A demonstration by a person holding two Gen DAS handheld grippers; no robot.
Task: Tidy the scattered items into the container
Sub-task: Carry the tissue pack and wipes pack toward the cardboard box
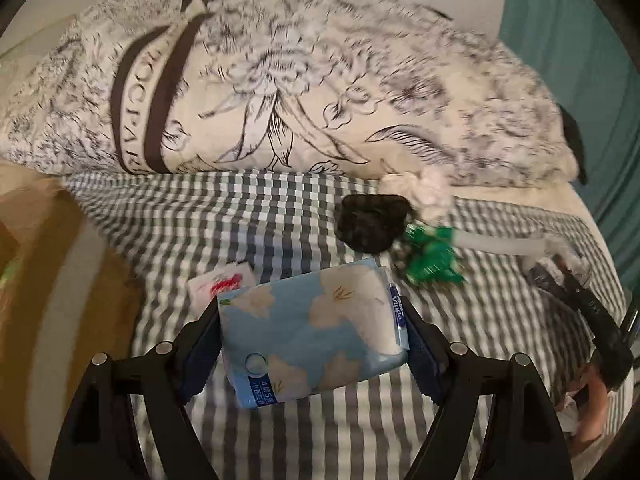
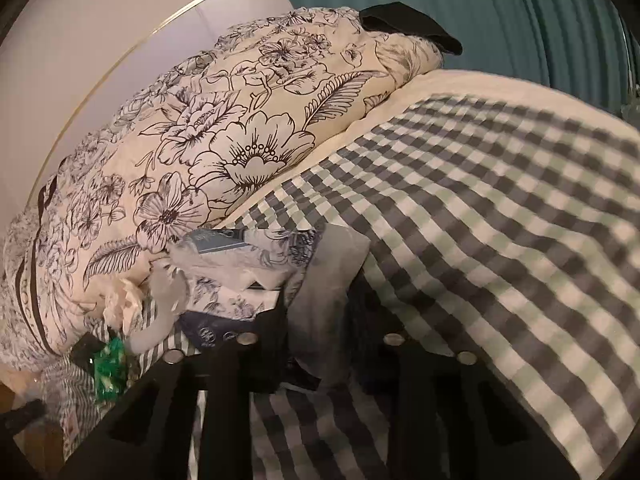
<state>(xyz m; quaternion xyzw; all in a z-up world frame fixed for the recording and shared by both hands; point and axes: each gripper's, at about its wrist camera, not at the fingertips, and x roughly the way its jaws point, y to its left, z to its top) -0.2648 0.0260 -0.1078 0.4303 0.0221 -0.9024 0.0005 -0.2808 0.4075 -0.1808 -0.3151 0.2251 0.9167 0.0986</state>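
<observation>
Bed with grey-checked sheet point(image 1: 280, 216); floral quilt point(image 1: 280, 80) heaped along the far side

Left tool point(image 1: 312, 336): clamped on a blue flower-printed tissue pack point(image 1: 312, 332), pack held above the sheet

Right tool point(image 2: 320, 344): fingers drawn close on a grey plastic bag point(image 2: 332, 280); grip partly hidden, contact not certain

Scattered on the sheet: black crumpled item point(image 1: 372, 224), green wrapper point(image 1: 432, 256), crumpled white tissue point(image 1: 420, 188), small red-and-white packet point(image 1: 220, 284)

Container not identifiable in either view
</observation>
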